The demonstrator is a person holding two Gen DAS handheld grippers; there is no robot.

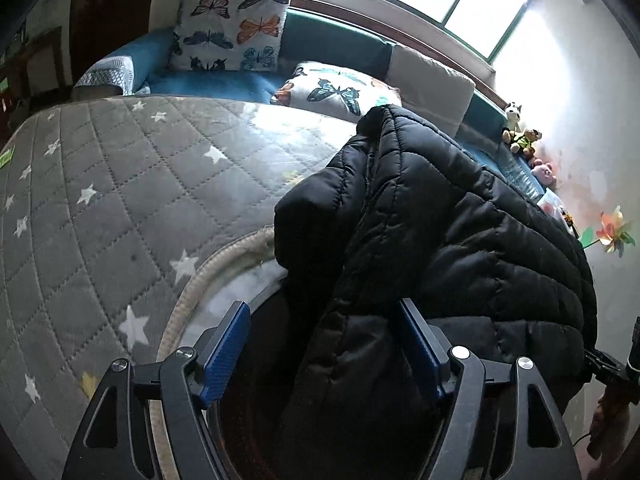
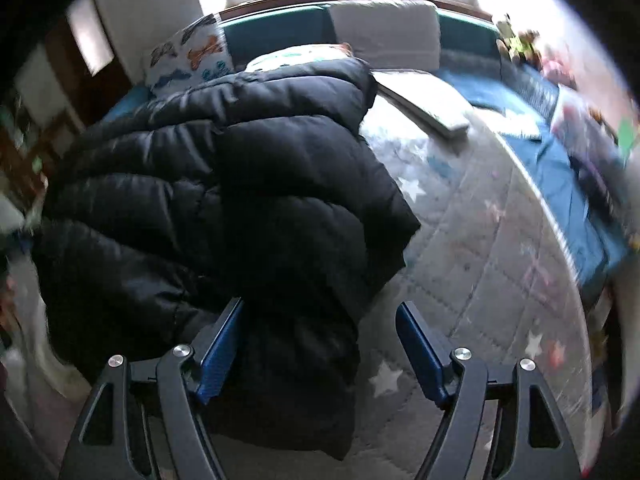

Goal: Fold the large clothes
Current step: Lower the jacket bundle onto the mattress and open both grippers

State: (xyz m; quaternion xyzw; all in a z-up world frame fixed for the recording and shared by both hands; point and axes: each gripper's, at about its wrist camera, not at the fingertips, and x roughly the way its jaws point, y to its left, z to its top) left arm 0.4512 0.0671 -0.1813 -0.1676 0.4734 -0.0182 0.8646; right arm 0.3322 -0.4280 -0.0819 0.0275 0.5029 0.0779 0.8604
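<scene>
A black puffer jacket (image 1: 440, 232) lies bunched on a grey quilted cover with white stars (image 1: 100, 184). My left gripper (image 1: 322, 306) hangs over the jacket's near end with its blue pads (image 1: 226, 344) wide apart. A fold of jacket lies between them, against the right pad only, and the left pad is free. In the right wrist view the jacket (image 2: 224, 184) fills the left half. My right gripper (image 2: 320, 306) is open too. The jacket's edge rests by its left pad, while the right pad (image 2: 420, 352) hovers over the bare quilt (image 2: 480, 280).
Butterfly pillows (image 1: 232, 32) and a beige cushion (image 1: 432, 84) line the blue bench under the window. Soft toys (image 1: 524, 140) sit at the far right. A flat white board (image 2: 424, 104) lies beyond the jacket. A pale ribbed band (image 1: 188, 292) curves beside the jacket.
</scene>
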